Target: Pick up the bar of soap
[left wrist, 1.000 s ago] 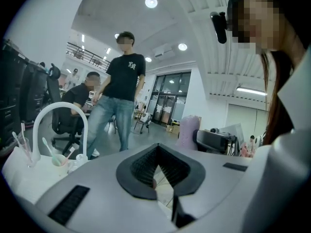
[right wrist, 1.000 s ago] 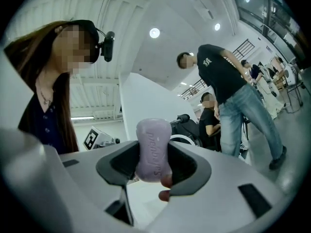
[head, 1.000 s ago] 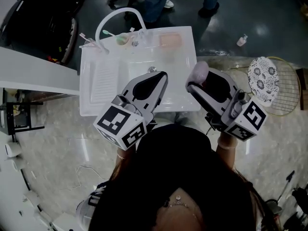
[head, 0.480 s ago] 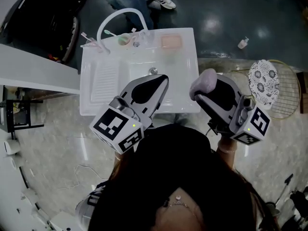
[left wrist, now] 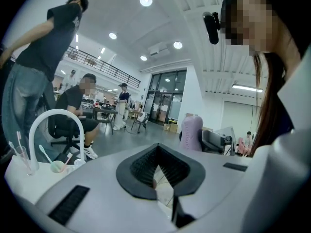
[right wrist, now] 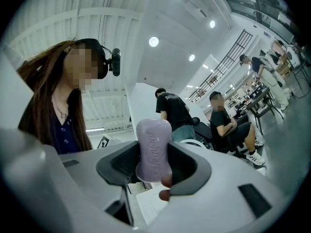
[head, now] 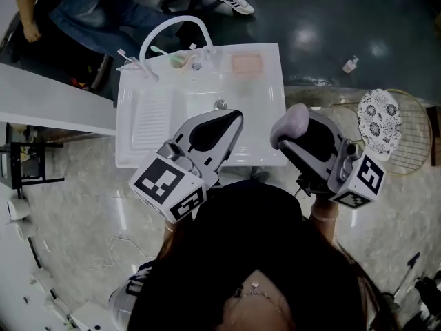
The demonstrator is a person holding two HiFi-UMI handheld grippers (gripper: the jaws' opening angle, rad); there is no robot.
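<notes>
Right gripper [right wrist: 154, 165]: fingers pinching bar of soap [right wrist: 153, 144] by its lower half, upper end projecting beyond them, a hold likely securing the slippery bar | Left gripper [left wrist: 156, 163]: fingers pressed together, empty, idle.

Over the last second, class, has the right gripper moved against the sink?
Yes: the right gripper, shut on the purple soap bar, drifted slightly rightward, out past the white sink's right rim.

Illegible embossed lettering on soap [right wrist: 153, 149]
</notes>
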